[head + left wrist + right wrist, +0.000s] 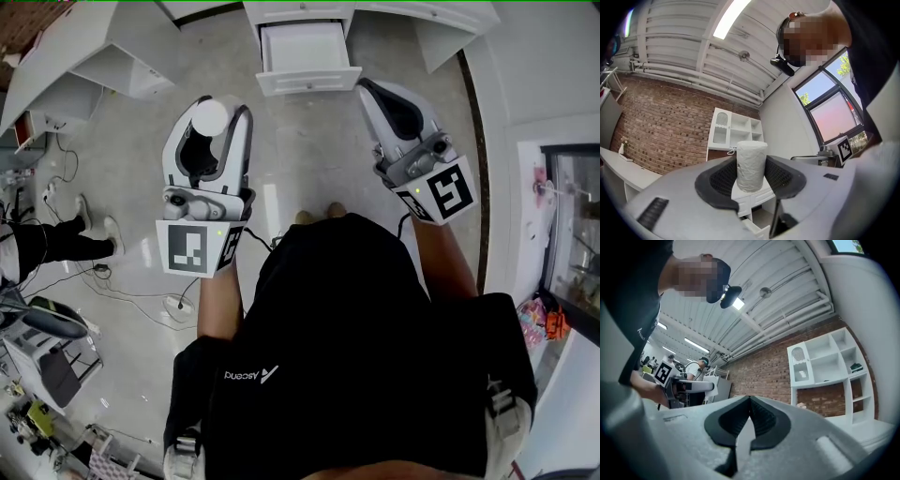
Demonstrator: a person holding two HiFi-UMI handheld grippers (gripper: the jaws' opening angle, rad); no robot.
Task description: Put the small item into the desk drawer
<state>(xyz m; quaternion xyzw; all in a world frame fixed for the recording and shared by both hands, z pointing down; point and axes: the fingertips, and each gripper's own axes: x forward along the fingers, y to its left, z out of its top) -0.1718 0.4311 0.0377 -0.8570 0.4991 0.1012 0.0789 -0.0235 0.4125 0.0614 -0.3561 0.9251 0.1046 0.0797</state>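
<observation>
My left gripper [212,122] is shut on a small white cylinder [211,117], which stands upright between the black pads [723,180] in the left gripper view, where the cylinder [750,165] fills the gap. It hangs above the floor, short of the white desk's open drawer [306,54] at the top centre of the head view. The drawer's inside looks bare. My right gripper [387,98] is held up to the right of the drawer, its jaws shut with nothing between them, as the right gripper view [749,420] shows.
White desks [84,56] stand at the left and top right. Cables and a power strip [178,305] lie on the floor at the left, by another person's legs [47,246]. A dark glass-fronted cabinet [572,234] stands at the right.
</observation>
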